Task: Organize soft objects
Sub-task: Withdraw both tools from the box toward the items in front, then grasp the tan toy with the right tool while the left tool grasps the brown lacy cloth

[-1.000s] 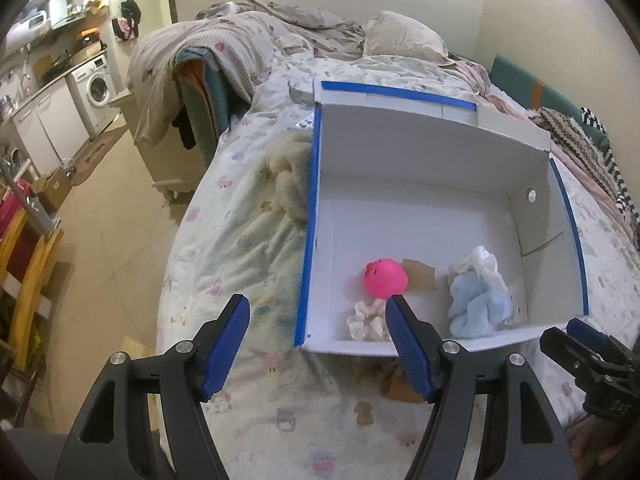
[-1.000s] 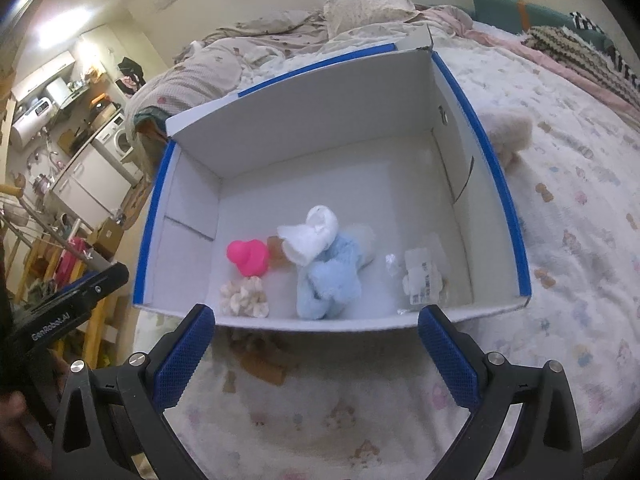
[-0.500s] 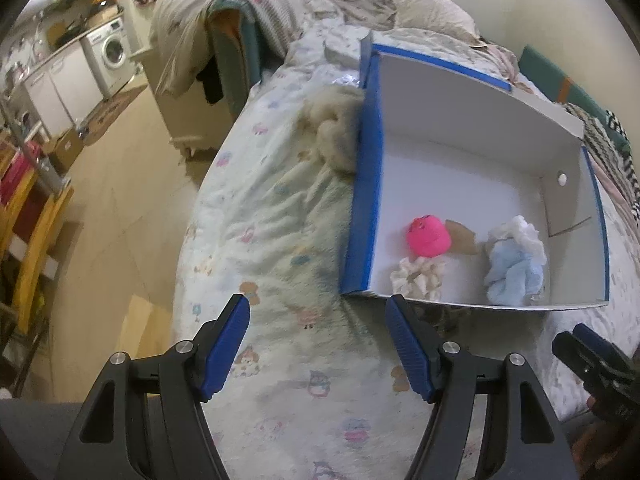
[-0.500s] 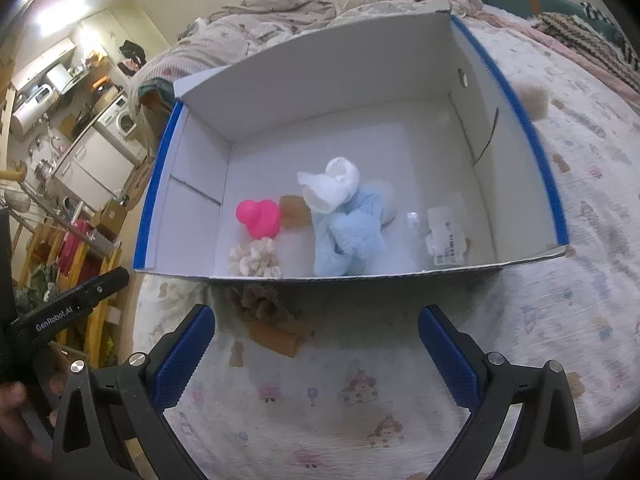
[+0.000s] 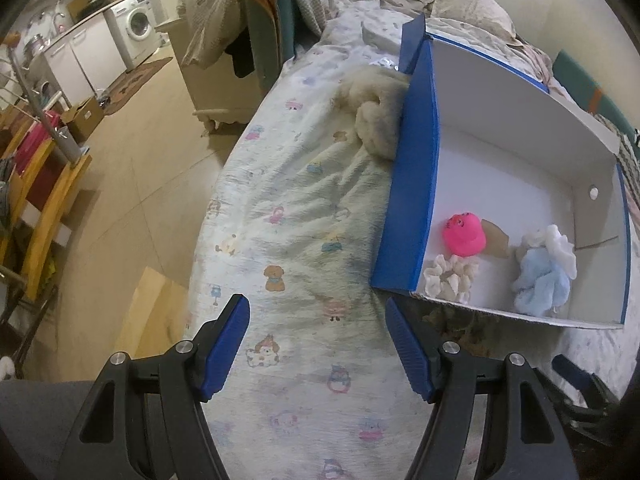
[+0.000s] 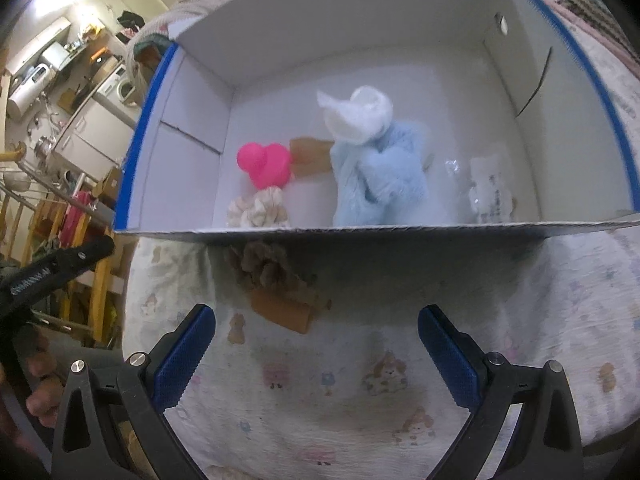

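Note:
A white box with blue edges (image 5: 412, 184) (image 6: 400, 16) lies on the bed. Inside are a pink rubber duck (image 5: 464, 235) (image 6: 264, 166), a cream scrunchie (image 5: 450, 278) (image 6: 258, 212), a light blue plush with a white cloth on top (image 5: 542, 276) (image 6: 378, 168), and a clear plastic packet (image 6: 488, 192). A cream fluffy thing (image 5: 374, 114) lies outside against the box's left wall. A brown furry item with a tan tag (image 6: 276, 284) lies on the sheet before the box. My left gripper (image 5: 318, 344) and right gripper (image 6: 316, 354) are open and empty over the sheet.
The bed's left edge drops to a tiled floor (image 5: 132, 168). A wooden rack (image 5: 36, 200), cabinets and a washing machine (image 5: 136, 26) stand to the left. Heaped bedding and pillows (image 5: 468, 4) lie behind the box.
My left gripper has swung left, away from the box, toward the bed's edge. My right gripper has moved closer to the box front, revealing the brown furry item.

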The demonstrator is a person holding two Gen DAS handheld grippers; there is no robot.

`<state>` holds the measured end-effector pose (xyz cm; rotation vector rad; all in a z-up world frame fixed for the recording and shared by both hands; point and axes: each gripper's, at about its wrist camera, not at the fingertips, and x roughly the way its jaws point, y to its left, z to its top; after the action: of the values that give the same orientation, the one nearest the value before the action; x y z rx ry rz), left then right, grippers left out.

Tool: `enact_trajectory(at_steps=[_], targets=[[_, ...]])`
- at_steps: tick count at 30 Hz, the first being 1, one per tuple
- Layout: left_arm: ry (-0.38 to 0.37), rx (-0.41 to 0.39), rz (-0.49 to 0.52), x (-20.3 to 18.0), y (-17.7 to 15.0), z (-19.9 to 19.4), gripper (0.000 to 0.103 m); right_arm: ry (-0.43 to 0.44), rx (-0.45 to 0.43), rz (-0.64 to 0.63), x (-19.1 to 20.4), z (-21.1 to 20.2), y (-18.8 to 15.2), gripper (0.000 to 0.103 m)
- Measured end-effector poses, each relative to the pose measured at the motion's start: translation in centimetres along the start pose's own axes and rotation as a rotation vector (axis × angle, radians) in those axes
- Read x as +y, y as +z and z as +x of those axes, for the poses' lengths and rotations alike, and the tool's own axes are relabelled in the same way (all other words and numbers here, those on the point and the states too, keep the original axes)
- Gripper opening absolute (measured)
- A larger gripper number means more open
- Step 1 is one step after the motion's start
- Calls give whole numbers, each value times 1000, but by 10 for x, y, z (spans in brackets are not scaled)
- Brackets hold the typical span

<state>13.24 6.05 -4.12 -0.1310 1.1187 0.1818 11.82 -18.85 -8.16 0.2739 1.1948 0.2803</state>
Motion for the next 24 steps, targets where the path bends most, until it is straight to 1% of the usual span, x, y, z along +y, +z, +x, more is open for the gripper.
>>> enact_trajectory(at_steps=[3,7,11,14,15,16,17,18,19,20,21,22,23,24], targets=[[11,-8,-6,2,3,1,68,-4,28,15,-2,8,0,103],[23,-1,-27,7,6,7,68,-35,83,6,-2,22,-3,103],[21,31,-65,14,10,16,68,-39,123,-64,9,33,-7,103],[10,41,-85,19,11,17,68,-37,124,-133,26,39,-11,102],[7,42,-88,19,11,16,68,-34,123,-151,32,42,-10,96],[3,41,-89,19,11,16,68,-30,131,-159,37,47,-10,87],[1,40,-88,19,11,16,68,-22,142,-157,41,51,-9,84],[2,40,-82,19,10,16,68,-15,149,-149,43,56,-9,81],[5,39,-79,18,10,16,68,-10,152,-142,46,60,-8,81],[6,40,-77,18,9,16,68,-13,156,-145,48,66,-9,81],[6,44,-76,18,9,17,68,-23,159,-155,52,70,-10,79],[5,47,-76,17,8,17,68,-29,160,-167,55,73,-10,67],[5,48,-76,17,8,17,68,-39,162,-182,58,76,-10,58],[9,47,-75,17,8,18,68,-59,161,-196,59,78,-11,40]])
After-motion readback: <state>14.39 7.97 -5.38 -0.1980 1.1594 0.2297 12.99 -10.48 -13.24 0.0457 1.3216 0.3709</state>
